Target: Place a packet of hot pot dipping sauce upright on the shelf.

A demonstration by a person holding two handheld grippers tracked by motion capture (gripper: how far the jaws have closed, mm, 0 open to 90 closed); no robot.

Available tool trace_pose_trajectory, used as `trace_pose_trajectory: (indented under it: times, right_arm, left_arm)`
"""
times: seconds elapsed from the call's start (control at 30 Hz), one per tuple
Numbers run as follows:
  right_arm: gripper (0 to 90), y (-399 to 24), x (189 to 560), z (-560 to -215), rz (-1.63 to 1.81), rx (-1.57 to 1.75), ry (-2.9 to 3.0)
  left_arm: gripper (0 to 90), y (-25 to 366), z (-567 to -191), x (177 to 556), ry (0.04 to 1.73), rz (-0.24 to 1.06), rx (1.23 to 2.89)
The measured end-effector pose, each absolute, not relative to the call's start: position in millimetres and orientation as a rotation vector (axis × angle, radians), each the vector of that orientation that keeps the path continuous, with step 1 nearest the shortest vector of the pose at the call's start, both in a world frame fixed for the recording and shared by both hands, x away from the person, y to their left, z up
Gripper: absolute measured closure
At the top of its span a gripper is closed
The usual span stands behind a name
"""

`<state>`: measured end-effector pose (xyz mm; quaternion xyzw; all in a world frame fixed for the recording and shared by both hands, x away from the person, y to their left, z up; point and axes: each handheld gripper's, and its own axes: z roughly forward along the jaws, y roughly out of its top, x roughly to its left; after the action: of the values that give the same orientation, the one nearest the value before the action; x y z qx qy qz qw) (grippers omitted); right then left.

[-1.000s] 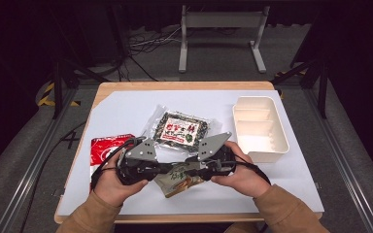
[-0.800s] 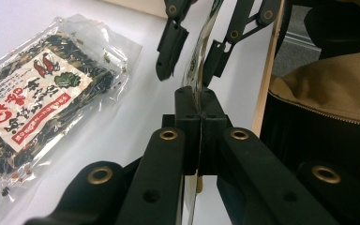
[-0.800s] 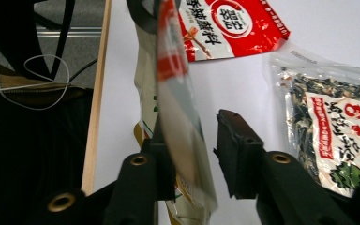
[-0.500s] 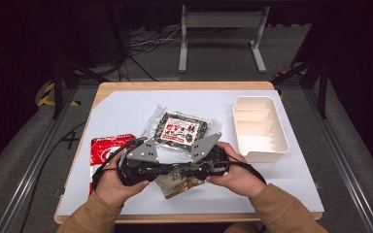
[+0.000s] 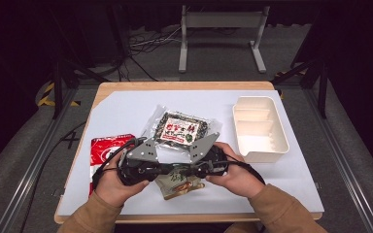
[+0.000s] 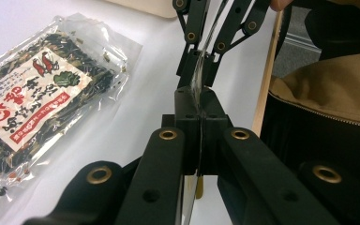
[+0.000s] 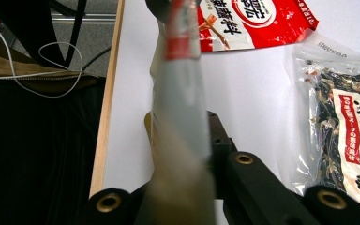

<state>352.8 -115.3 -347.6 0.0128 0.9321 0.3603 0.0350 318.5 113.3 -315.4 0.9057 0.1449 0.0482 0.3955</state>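
Both hands hold their grippers nose to nose low over the table's near edge. A small brown and green snack packet (image 5: 179, 183) hangs between them. My left gripper (image 5: 171, 170) is shut on the packet's thin top edge (image 6: 198, 79), and its own view shows its jaws (image 6: 198, 101) pressed together on it. Opposite it is my right gripper (image 5: 189, 170), also seen farther off in the left gripper view (image 6: 201, 61). Its jaws have just been closing with the packet (image 7: 180, 93) between them, and it (image 7: 198, 140) is now shut on the film.
A clear bag of dark dried seaweed (image 5: 182, 128) lies mid-table just beyond the grippers. A red packet (image 5: 106, 148) lies to the left. A white compartment tray (image 5: 260, 128) stands at the right. The table's wooden front edge (image 5: 189, 217) runs close under the forearms.
The right hand has shifted a little to the left, toward the left gripper, and its jaws have closed on the packet. The left hand has kept still.
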Motion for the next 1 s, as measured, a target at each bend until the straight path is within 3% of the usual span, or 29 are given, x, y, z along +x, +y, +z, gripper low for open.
trace_pose_trajectory:
  times: [0.2, 0.4, 0.77, 1.0]
  right_arm:
    - [89.4, -117, 352, -346, 1.12, 0.047, 2.856]
    - [89.4, -119, 353, -345, 1.133, 0.073, 2.873]
    - [89.4, -137, 357, -339, 1.143, 0.142, 2.862]
    - [89.3, -154, 364, -329, 1.169, 0.206, 2.83]
  left_arm:
    - [88.0, 113, -315, 317, 0.363, 0.129, 2.285]
    - [80.9, 115, -315, 317, 0.364, 0.128, 2.26]
    - [46.2, 132, -309, 313, 0.367, 0.155, 2.152]
    - [41.2, 143, -311, 315, 0.409, 0.168, 2.121]
